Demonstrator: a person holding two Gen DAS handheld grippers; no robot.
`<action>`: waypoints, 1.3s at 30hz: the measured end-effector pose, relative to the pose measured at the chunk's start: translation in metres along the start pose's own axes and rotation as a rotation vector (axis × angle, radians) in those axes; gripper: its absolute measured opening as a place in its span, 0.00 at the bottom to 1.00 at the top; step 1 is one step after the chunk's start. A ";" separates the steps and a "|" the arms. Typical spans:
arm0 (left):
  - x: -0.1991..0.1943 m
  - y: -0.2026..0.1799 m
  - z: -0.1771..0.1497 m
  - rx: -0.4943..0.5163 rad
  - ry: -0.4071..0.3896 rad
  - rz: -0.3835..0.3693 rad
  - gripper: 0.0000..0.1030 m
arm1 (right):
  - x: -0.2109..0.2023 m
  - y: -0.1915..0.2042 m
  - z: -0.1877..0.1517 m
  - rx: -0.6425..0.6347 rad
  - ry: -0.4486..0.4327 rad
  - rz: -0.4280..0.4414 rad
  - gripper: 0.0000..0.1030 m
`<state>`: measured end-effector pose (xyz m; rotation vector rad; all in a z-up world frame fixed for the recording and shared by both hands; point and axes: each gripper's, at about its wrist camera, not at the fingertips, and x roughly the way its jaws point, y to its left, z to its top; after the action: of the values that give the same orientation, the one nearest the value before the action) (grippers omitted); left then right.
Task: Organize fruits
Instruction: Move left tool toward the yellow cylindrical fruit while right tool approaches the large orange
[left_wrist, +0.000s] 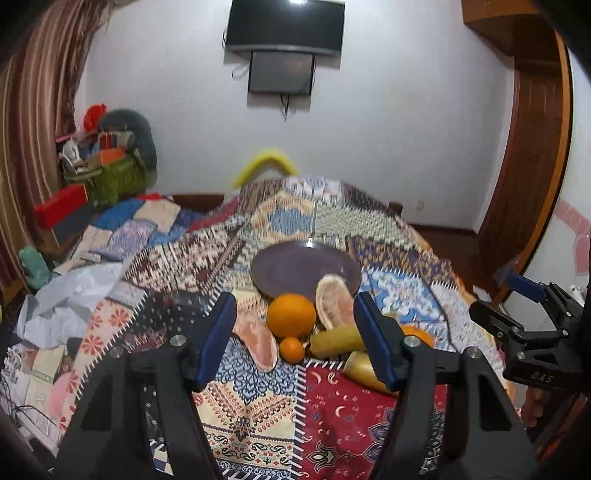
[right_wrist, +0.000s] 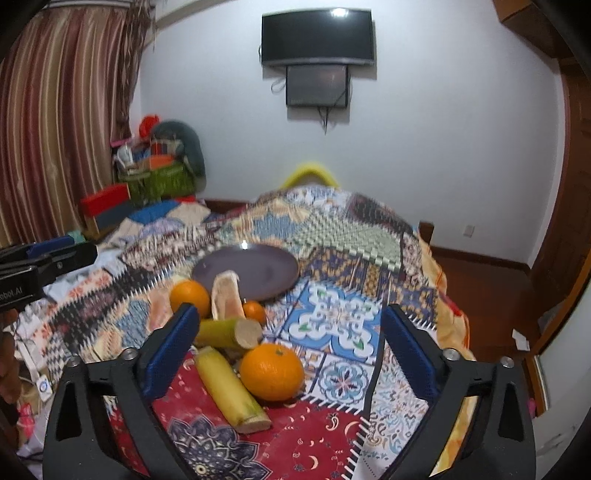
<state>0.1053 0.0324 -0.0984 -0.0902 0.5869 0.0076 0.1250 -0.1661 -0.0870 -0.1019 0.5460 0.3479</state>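
On the patchwork bedspread (right_wrist: 343, 317) the fruits are gathered in a loose heap just in front of a purple plate (right_wrist: 258, 266), which lies bare; the plate is judged to be the place meant to receive them.

At the left of the heap, a pomelo wedge (left_wrist: 258, 341) lies flat on the cloth, beside a large orange (left_wrist: 291, 315) and a small orange (left_wrist: 291, 349). The left hand-held gripper (left_wrist: 295, 336) is held with its jaws apart and nothing pressed between its pads; the two oranges are framed in the gap, so a pick from this side seems intended. A second pomelo wedge (right_wrist: 227, 295) is propped upright against the plate's near rim.

Further right, two cut sugarcane pieces (right_wrist: 232, 387) lie crosswise, touched by another orange (right_wrist: 271, 371). The right hand-held gripper (right_wrist: 284, 354) is held wide open above these, empty.

Open room is left to the right of the heap, where the cloth is bare as far as the bed's edge. To the left, crumpled paper (left_wrist: 70, 295) and clutter crowd the surface. The fruits are packed closely, so a neighbour may be nudged by a closing jaw.
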 end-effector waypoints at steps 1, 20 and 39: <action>0.007 0.001 -0.002 0.000 0.019 -0.003 0.64 | 0.006 -0.001 -0.002 0.001 0.025 0.010 0.88; 0.094 -0.024 -0.048 0.029 0.284 -0.087 0.60 | 0.063 -0.026 -0.051 0.071 0.295 0.097 0.79; 0.103 -0.030 -0.058 -0.002 0.396 -0.083 0.66 | 0.064 -0.007 -0.073 -0.031 0.382 0.203 0.78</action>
<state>0.1598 -0.0049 -0.2009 -0.1187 0.9788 -0.0921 0.1424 -0.1675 -0.1823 -0.1447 0.9324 0.5401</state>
